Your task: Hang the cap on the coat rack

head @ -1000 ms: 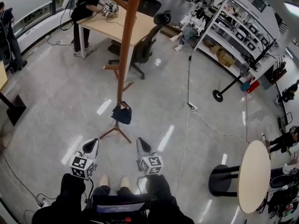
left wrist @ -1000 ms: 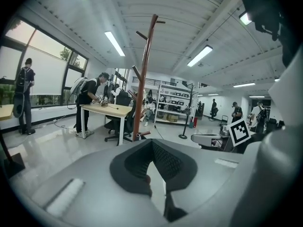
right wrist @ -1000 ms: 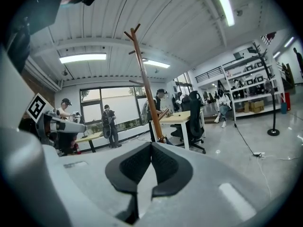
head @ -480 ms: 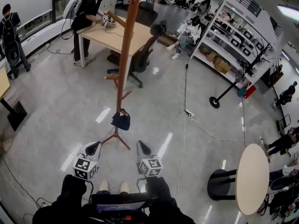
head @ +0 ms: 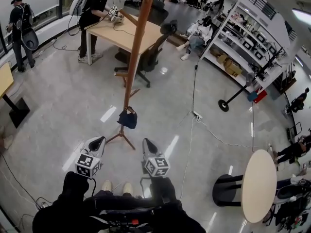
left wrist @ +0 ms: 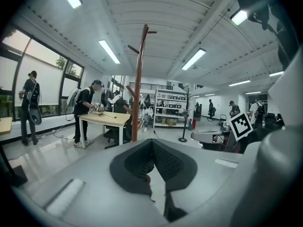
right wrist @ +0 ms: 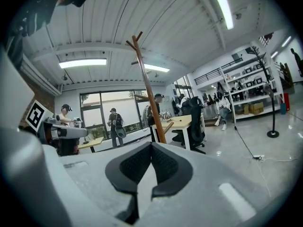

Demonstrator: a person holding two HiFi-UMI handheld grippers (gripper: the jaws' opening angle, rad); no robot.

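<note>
Jaws of the left hand-held gripper (head: 97,141) and right hand-held gripper (head: 146,142) are pressed together, empty. Both hover near the coat rack (head: 132,62), where the cap (head: 128,118) hangs low.

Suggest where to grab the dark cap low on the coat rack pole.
Take the cap by its lower free edge, coming from the near side: it sits against the coat rack pole, above the legs, and its near face looks unobstructed.
</note>
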